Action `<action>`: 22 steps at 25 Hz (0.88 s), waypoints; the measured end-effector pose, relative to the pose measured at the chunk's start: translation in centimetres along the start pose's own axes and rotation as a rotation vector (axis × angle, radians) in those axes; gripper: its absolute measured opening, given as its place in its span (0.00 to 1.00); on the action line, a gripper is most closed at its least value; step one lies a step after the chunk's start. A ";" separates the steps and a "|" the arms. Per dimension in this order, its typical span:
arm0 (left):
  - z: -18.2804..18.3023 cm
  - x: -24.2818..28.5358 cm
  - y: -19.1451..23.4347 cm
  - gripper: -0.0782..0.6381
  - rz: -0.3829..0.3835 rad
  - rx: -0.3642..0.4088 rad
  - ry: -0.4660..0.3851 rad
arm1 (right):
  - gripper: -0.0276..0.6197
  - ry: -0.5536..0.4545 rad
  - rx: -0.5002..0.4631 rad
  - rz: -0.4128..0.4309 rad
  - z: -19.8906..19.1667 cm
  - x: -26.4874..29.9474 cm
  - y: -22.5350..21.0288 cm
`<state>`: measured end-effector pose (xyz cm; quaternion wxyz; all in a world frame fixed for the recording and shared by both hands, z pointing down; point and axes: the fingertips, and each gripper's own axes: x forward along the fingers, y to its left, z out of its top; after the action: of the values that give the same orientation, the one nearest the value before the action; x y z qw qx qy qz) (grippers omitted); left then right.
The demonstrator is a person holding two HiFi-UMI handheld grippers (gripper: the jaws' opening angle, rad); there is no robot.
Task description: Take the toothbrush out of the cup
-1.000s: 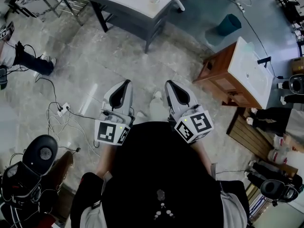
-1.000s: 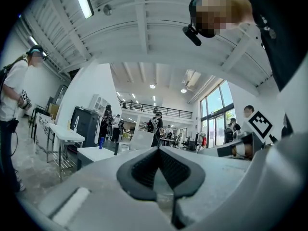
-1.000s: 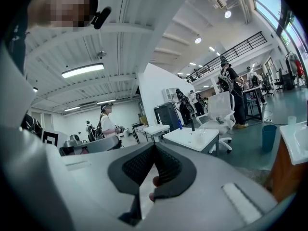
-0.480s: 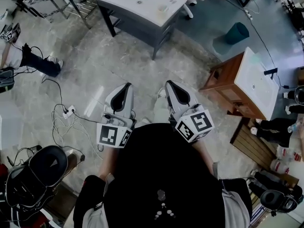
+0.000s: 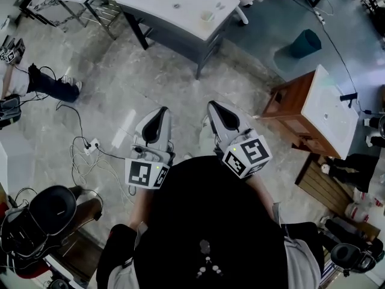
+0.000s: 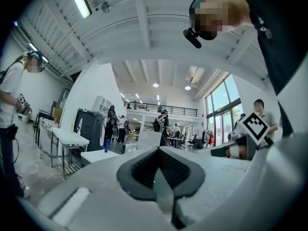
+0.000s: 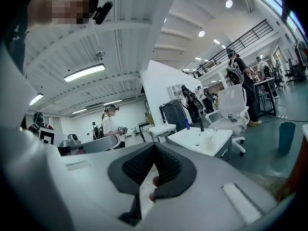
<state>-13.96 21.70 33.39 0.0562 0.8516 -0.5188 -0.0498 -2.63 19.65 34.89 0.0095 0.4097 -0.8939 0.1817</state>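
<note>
A pale cup (image 5: pixel 207 17) stands on a white basin-top table (image 5: pixel 162 8) far ahead across the floor. The right gripper view shows the cup (image 7: pixel 210 145) with a thin toothbrush (image 7: pixel 213 134) standing in it. My left gripper (image 5: pixel 160 112) and right gripper (image 5: pixel 212 108) are held close to the chest, side by side, pointing toward that table. Both are shut with nothing between the pads (image 6: pixel 144 170), and the right gripper (image 7: pixel 155 147) aims left of the cup. Both are well short of the table.
A wooden cabinet with a white basin top (image 5: pixel 316 104) stands at the right, with a teal bin (image 5: pixel 305 42) behind it. Cables and a power strip (image 5: pixel 90 146) lie on the floor at the left. A black stool (image 5: pixel 53 208) is at lower left. A person's leg (image 5: pixel 51 83) is at far left.
The basin-top table and cup have slid lower and nearer in the head view, and the floor items have shifted back. Both grippers keep their pose and stay shut.
</note>
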 end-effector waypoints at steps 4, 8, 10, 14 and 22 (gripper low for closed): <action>0.3 2.3 0.9 0.11 0.007 0.000 -0.002 | 0.05 0.012 -0.003 0.010 0.7 1.8 -1.6; 0.4 4.5 1.4 0.11 0.012 0.000 -0.003 | 0.05 0.017 0.000 0.015 1.6 3.0 -3.3; 0.4 5.9 1.5 0.11 0.016 0.001 -0.002 | 0.05 0.017 0.002 0.015 2.1 3.6 -4.6; 0.6 9.3 1.5 0.11 0.024 0.010 -0.001 | 0.05 0.018 0.003 0.020 3.6 5.0 -7.7; 0.7 15.4 2.3 0.11 0.069 0.025 -0.008 | 0.05 0.010 -0.007 0.054 6.3 8.1 -13.3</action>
<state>-9.00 6.92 32.59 0.0453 0.8337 -0.5485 -0.0448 2.64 3.73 34.57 0.0105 0.3846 -0.9051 0.1810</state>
